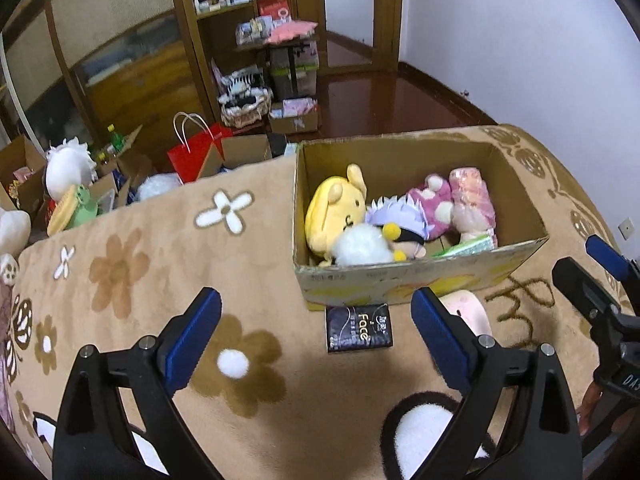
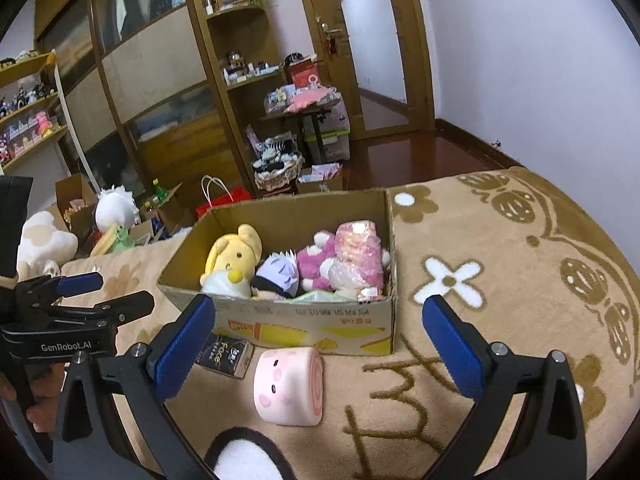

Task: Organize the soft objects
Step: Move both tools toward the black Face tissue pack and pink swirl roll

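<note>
A cardboard box (image 1: 420, 280) (image 2: 304, 322) stands on the flowered tan blanket and holds several plush toys: a yellow dog (image 1: 332, 208) (image 2: 234, 254), a pink bear (image 2: 320, 262) and a wrapped pink toy (image 1: 472, 196) (image 2: 358, 252). A pink roll-shaped plush (image 2: 290, 386) (image 1: 466, 310) lies on the blanket just in front of the box. A dark "Face" packet (image 1: 359, 329) (image 2: 226, 356) lies to its left. My left gripper (image 1: 316, 344) is open and empty above the packet. My right gripper (image 2: 316, 348) is open and empty, with the roll plush between and just below its fingers.
The blanket (image 1: 140, 280) (image 2: 500, 280) covers a bed whose far edge runs behind the box. On the floor beyond lie boxes with more plush toys (image 1: 68, 176) (image 2: 116, 208), a red paper bag (image 1: 196, 152), a basket (image 1: 244, 110) and wooden shelves (image 2: 236, 60).
</note>
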`<state>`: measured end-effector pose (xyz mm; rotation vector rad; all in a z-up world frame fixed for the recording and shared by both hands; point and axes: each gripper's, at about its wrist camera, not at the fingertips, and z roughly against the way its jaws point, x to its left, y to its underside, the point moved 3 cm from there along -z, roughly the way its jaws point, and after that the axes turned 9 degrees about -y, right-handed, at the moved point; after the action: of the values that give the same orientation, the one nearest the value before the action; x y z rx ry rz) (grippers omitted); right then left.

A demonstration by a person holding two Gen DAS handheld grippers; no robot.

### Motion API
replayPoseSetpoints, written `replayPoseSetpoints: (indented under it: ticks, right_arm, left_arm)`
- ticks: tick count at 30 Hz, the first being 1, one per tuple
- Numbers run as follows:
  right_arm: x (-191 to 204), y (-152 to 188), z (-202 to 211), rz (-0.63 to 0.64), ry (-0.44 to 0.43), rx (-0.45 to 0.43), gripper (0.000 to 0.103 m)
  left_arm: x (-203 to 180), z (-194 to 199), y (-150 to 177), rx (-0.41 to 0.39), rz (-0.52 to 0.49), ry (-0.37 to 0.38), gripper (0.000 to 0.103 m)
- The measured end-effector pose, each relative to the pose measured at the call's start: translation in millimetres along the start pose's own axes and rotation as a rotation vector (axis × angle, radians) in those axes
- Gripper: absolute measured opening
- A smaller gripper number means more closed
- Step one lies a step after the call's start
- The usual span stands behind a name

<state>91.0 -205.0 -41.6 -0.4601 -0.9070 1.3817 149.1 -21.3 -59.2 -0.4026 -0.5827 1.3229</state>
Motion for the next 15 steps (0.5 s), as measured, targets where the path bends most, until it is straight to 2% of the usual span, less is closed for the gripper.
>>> replayPoseSetpoints:
  ticks: [8,15]
  right_arm:
    - [-0.8,18.2,-26.6,0.019,0.002,0.082,0.103]
    - [3.7,35.6,-44.5,0.036,0.010,0.136,0.103]
  left_arm:
    - [-8.4,-24.8,8.1,0.074,-0.008,0.011,0.095]
    - [-12.5,-44.7,16.0,0.159,0.028,0.056,0.095]
